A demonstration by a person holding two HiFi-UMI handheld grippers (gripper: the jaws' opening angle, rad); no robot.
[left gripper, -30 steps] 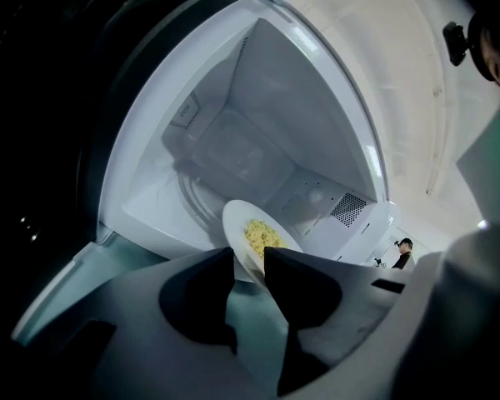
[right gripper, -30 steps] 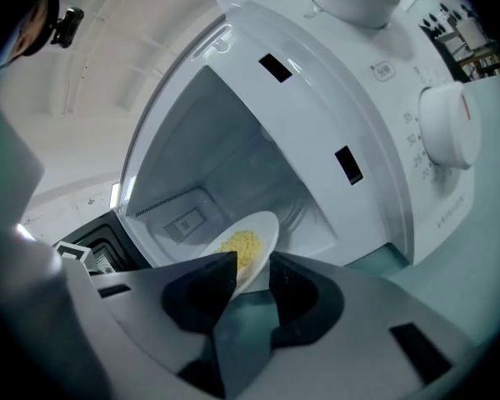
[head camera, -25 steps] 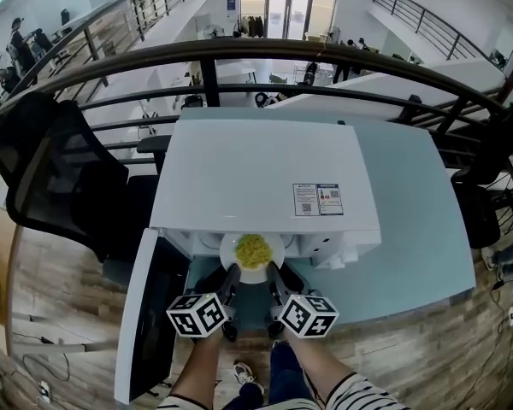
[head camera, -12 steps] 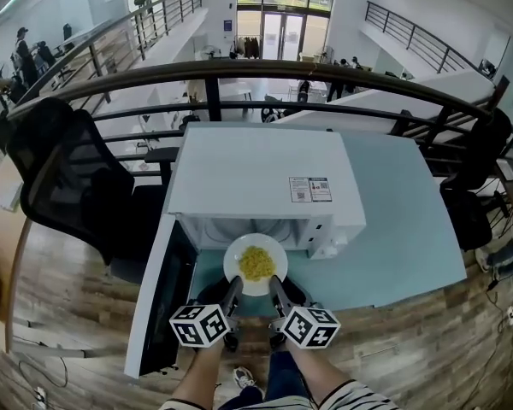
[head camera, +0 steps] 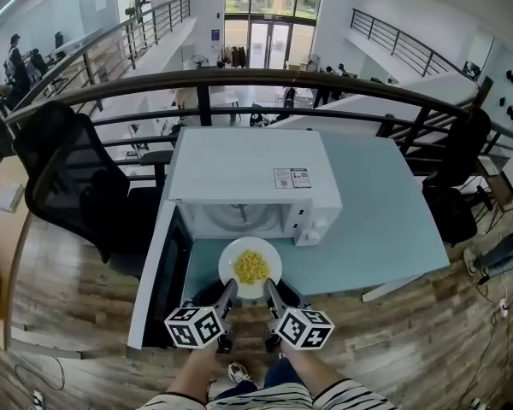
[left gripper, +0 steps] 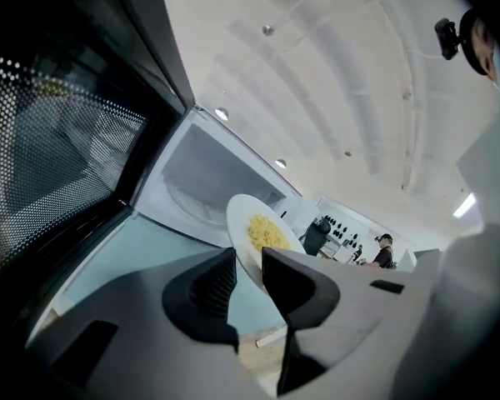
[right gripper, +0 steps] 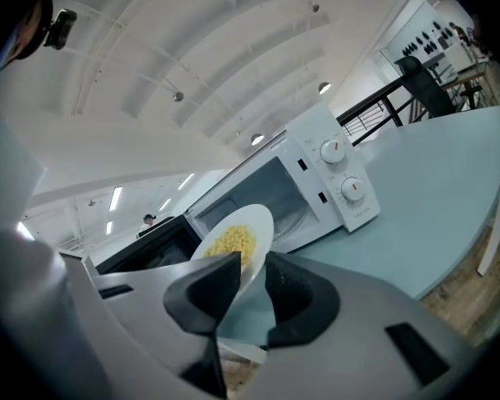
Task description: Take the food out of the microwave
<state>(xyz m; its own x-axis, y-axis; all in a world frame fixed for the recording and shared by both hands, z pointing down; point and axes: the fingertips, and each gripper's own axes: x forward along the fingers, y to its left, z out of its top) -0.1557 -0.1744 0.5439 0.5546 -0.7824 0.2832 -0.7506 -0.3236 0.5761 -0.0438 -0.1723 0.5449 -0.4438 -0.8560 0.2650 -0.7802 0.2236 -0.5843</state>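
A white plate [head camera: 228,274] heaped with yellow food [head camera: 250,266] hangs in front of the open microwave [head camera: 248,173], outside its cavity and over the table's near edge. My left gripper [head camera: 228,289] is shut on the plate's near-left rim, and my right gripper [head camera: 269,289] is shut on its near-right rim. In the left gripper view the plate [left gripper: 243,223] stands edge-on between the left gripper's [left gripper: 248,275] jaws, the food [left gripper: 267,232] on its right face. In the right gripper view the plate [right gripper: 258,222] with food [right gripper: 232,242] sits between the right gripper's [right gripper: 252,277] jaws.
The microwave door [head camera: 158,272] swings open to the left, beside my left gripper. The microwave stands on a pale teal table [head camera: 385,220] with bare room at its right. A black office chair [head camera: 68,178] is at left, a curved railing [head camera: 325,84] behind.
Both grippers have drawn the plate back out of the microwave cavity toward me and a little upward. The grips on its rim have not changed.
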